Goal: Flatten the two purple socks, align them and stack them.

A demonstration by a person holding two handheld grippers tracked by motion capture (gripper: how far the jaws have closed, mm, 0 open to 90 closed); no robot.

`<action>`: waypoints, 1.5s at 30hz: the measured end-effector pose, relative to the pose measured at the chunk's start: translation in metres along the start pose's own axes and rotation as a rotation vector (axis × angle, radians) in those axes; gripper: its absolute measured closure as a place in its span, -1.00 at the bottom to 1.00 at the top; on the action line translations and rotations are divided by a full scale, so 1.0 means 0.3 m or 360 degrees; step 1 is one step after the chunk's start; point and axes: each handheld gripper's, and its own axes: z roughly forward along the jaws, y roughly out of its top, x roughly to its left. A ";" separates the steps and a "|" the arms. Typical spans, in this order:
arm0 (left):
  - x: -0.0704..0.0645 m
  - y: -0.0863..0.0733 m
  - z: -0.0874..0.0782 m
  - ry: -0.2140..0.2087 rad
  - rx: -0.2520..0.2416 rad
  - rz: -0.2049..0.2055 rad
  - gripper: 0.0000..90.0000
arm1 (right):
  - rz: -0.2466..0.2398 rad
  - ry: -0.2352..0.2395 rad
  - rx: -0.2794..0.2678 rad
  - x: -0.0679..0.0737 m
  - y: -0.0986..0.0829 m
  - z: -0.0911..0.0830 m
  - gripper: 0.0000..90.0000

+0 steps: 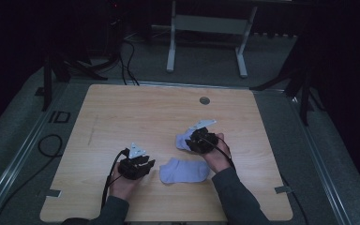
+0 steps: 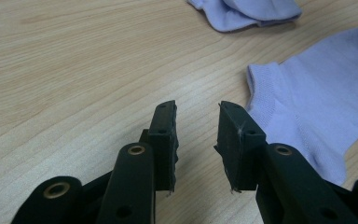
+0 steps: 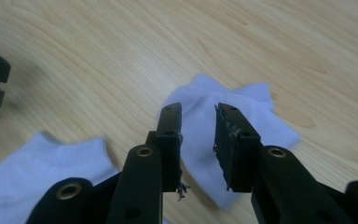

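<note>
Two pale lavender ankle socks lie on the light wooden tabletop (image 1: pixel 122 112). The nearer lavender sock (image 1: pixel 183 170) lies flat close to the person's edge, between the two hands; the second, crumpled lavender sock (image 1: pixel 183 140) sits just beyond it, slightly toward the right. The left gripper (image 1: pixel 141 165) is held just left of the flat sock, its jaws parted with nothing between them; in the left gripper view the sock's cuff (image 2: pixel 261 100) lies just beside the right-hand jaw, over bare wood. The right gripper (image 1: pixel 198 139) hovers over the crumpled sock (image 3: pixel 228 121), its jaws also apart and empty, the sock showing in the gap between them, with the flat sock (image 3: pixel 51 163) lower left.
</note>
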 end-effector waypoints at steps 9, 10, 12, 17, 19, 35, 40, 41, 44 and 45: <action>-0.003 0.000 0.006 0.0008 0.0002 -0.0005 0.49 | 0.0091 0.0068 0.0167 -0.017 0.047 0.140 0.42; -0.004 0.000 0.007 0.0008 0.0003 -0.0004 0.49 | 0.0101 0.0070 0.0214 -0.020 0.052 0.170 0.45; -0.006 0.000 0.007 0.0006 0.0007 0.0003 0.49 | 0.0117 0.0069 0.0235 -0.021 0.054 0.180 0.49; -0.007 0.000 0.008 0.0005 0.0009 0.0008 0.49 | 0.0189 0.0115 0.0320 -0.029 0.053 0.226 0.87; -0.007 0.000 0.008 0.0006 0.0010 0.0010 0.49 | 0.0200 0.0124 0.0322 -0.031 0.052 0.227 0.94; -0.013 -0.001 0.012 0.0005 0.0016 0.0016 0.49 | 0.0329 0.0188 0.0105 -0.098 0.038 0.056 0.98; -0.013 -0.001 0.010 0.0008 0.0013 0.0012 0.49 | 0.0359 0.0157 0.0083 -0.132 -0.001 0.009 0.97; -0.013 -0.001 0.010 0.0007 0.0012 0.0012 0.49 | 0.0365 0.0150 0.0082 -0.138 -0.011 0.000 0.97; -0.013 -0.002 0.010 0.0009 0.0012 0.0011 0.49 | 0.0390 0.0132 0.0071 -0.157 -0.040 -0.023 0.97; -0.013 -0.002 0.010 0.0010 0.0014 0.0012 0.49 | 0.0399 0.0127 0.0069 -0.165 -0.050 -0.030 0.97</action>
